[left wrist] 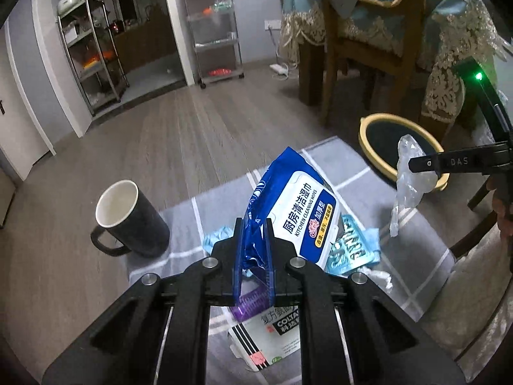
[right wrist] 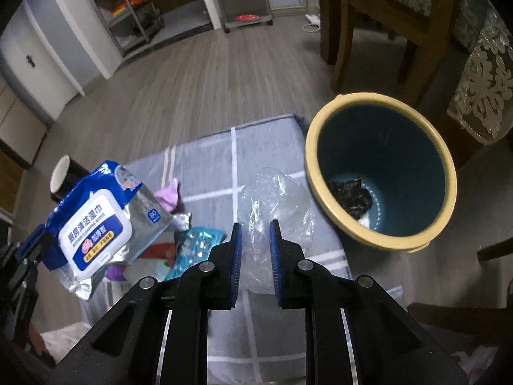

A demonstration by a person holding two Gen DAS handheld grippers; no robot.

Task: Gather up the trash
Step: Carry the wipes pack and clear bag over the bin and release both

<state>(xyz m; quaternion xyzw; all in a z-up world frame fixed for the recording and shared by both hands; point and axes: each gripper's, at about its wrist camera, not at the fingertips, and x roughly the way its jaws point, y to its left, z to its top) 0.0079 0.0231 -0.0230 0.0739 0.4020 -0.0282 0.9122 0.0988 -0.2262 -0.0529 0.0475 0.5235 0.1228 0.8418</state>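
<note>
My left gripper (left wrist: 254, 224) is shut on a blue kitchen wipes pack (left wrist: 295, 205) and holds it above the grey checked mat (left wrist: 416, 240); the pack also shows in the right wrist view (right wrist: 96, 221). My right gripper (right wrist: 255, 229) holds a crumpled clear plastic wrapper (right wrist: 272, 199) between its pads, beside the bin; in the left wrist view the wrapper (left wrist: 410, 173) hangs from that gripper (left wrist: 416, 163). The yellow-rimmed blue trash bin (right wrist: 320, 128) stands right of the mat with dark trash (right wrist: 349, 195) inside.
A black mug (left wrist: 128, 218) stands left of the mat. A teal blister pack (left wrist: 349, 247), a medicine box (left wrist: 269, 337), blue cloth and pink scraps (right wrist: 170, 194) lie on the mat. A wooden chair (left wrist: 368, 48) and a lace-draped table (left wrist: 455, 32) stand behind the bin.
</note>
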